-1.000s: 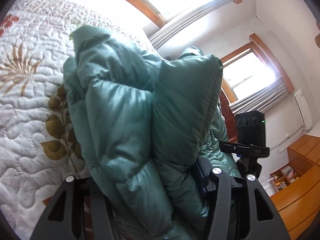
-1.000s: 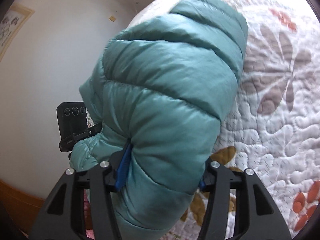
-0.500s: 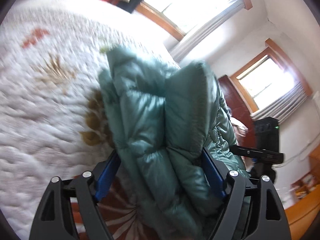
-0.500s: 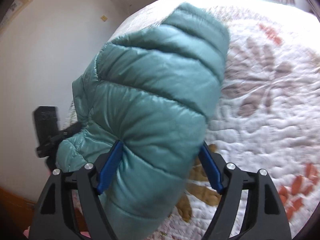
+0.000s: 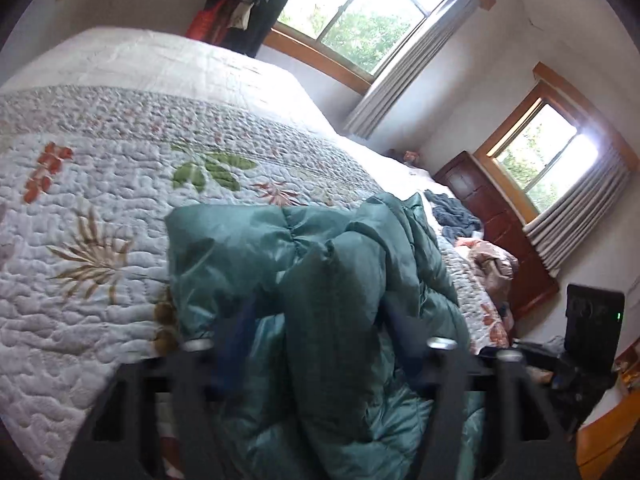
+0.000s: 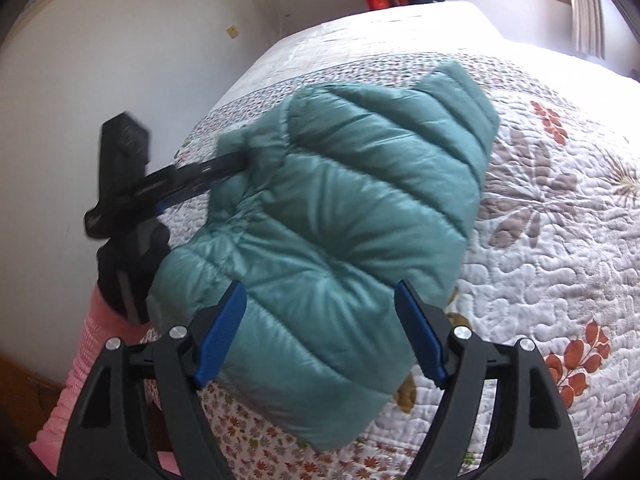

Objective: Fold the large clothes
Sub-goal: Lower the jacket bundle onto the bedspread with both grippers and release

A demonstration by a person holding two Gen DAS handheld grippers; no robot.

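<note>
Tongs of the right gripper [image 6: 320,332] are seen spread, straddling the teal puffer jacket [image 6: 340,216] at frame centre on the quilt [image 6: 560,240]. Left gripper [image 5: 316,344] is blurred; its spread cannot be told, though the jacket [image 5: 320,280] bunches between its fingers at lower centre.

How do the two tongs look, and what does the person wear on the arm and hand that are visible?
The right tongs have a black frame with triangular cut-outs, silver bolts and two blue pads. The left tongs look the same in black, but they are blurred. From the right wrist view, the left tongs carry a black box, and the person wears a pink ribbed sleeve and a black glove.
</note>
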